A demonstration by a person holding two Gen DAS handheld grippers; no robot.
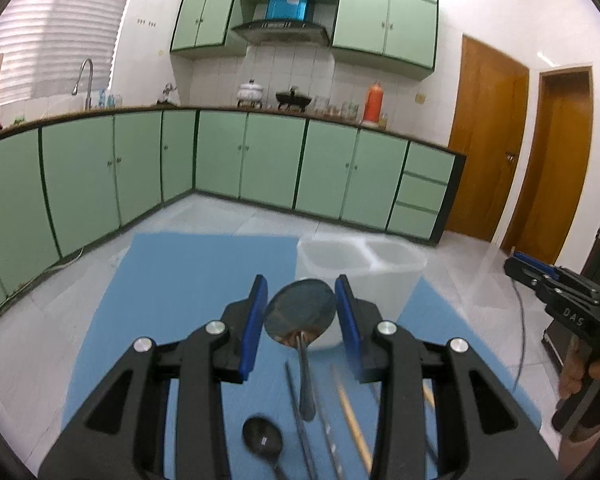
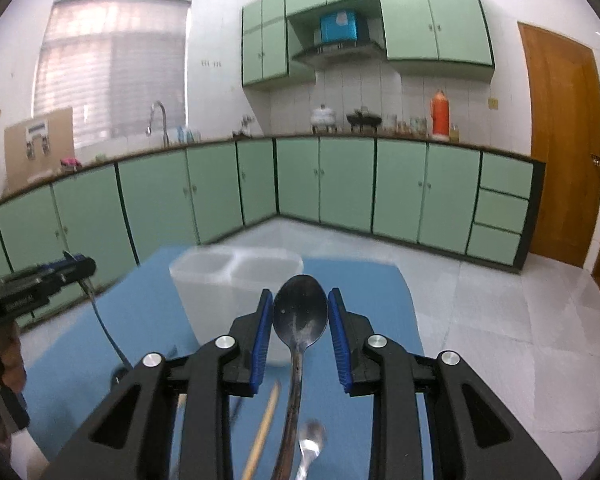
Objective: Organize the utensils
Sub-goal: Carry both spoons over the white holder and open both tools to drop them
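light: bright, even | window (image 2: 112, 68) glare | fisheye edges | slight blur

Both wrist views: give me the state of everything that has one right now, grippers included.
Left gripper: shut on a spoon, lifted off the mat.
Right gripper: shut on a dark spoon, lifted.
Caddy: upright on the mat, both compartments look empty.
Chopsticks: lying on the mat.
Black spoon: lying on the mat.
Small spoon: lying on the mat.

We found the blue mat (image 1: 188, 280) open on its left; the white bin (image 1: 360, 276) blocked the way ahead.
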